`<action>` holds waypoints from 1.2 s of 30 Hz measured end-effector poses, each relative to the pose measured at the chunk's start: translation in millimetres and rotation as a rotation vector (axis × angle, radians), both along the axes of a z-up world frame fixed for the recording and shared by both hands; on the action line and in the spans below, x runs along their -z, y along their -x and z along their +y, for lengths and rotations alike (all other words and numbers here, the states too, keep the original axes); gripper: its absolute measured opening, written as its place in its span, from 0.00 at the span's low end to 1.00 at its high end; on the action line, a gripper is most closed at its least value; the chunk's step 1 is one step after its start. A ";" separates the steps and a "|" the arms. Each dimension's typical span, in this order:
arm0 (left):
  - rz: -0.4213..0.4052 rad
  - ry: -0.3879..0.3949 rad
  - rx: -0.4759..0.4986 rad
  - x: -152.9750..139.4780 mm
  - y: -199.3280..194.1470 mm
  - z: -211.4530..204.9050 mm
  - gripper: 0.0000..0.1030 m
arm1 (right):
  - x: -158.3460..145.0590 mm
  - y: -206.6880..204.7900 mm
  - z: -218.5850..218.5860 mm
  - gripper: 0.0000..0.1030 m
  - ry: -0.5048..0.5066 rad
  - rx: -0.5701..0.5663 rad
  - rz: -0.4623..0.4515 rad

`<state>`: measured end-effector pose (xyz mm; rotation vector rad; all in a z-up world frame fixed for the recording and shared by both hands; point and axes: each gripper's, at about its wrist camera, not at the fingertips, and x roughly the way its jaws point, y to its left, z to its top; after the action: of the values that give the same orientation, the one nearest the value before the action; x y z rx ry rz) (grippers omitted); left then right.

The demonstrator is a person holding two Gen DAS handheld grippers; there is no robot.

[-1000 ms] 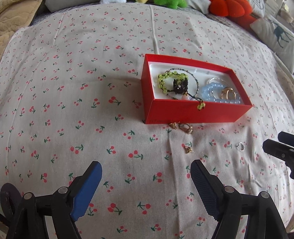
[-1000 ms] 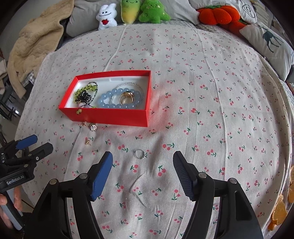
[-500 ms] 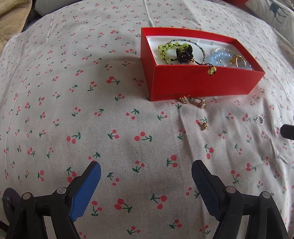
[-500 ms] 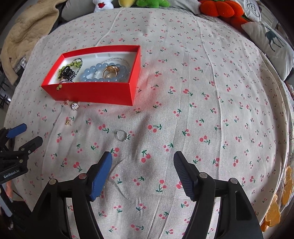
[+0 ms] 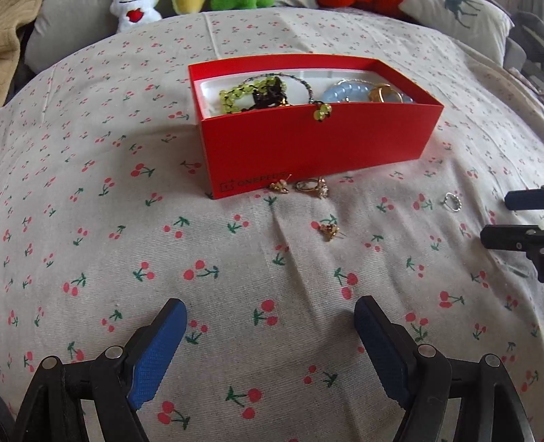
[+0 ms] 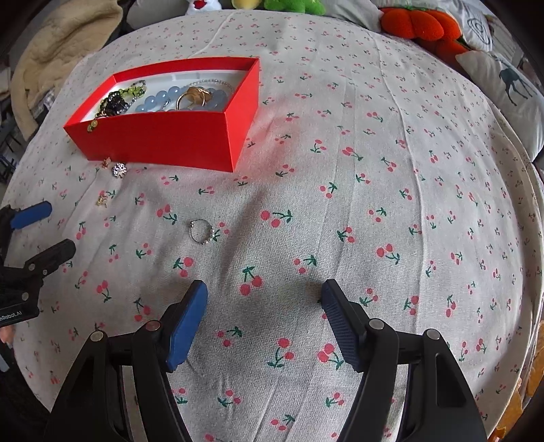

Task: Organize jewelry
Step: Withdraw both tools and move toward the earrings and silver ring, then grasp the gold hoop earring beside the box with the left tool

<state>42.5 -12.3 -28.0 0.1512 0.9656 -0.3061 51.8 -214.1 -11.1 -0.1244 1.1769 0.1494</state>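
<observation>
A red box (image 5: 316,146) (image 6: 163,136) on the cherry-print bedspread holds a green bead bracelet (image 5: 238,93), a blue bead bracelet (image 6: 159,98) and a gold ring (image 6: 193,97). Against its front wall lie two small gold pieces (image 5: 307,186), with a gold earring (image 5: 328,230) a little nearer. A silver ring (image 6: 201,231) (image 5: 452,201) lies apart, ahead and left of my right gripper (image 6: 263,302). My left gripper (image 5: 270,319) hovers low over bare cloth in front of the earring. Both stand open and hold nothing.
Plush toys (image 6: 292,5) and an orange pumpkin cushion (image 6: 418,25) line the far edge. A deer-print pillow (image 6: 510,88) lies at the right and a beige blanket (image 6: 61,44) at the far left. The bedspread (image 6: 374,170) right of the box is bare.
Both grippers have come down toward the bedspread, so the box and the loose jewelry look larger and nearer. Nothing has been picked up.
</observation>
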 end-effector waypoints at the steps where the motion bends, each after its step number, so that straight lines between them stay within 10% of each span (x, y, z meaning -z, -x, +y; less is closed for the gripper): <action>1: -0.004 0.008 0.007 -0.3 -1.6 -1.6 0.81 | 0.1 1.1 0.4 0.74 0.007 -0.013 -0.016; 8: -0.037 0.079 0.038 -3.5 -15.5 -18.1 0.52 | 3.8 0.9 0.9 0.78 0.003 -0.052 -0.099; 36: -0.005 0.100 -0.026 3.6 -55.1 -43.7 0.10 | 8.0 -4.2 16.7 0.79 -0.026 -0.165 -0.195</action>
<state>97.6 -56.0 -31.6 0.0478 0.9448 -0.3296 56.0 -197.3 -19.1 -0.2087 0.9690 0.2916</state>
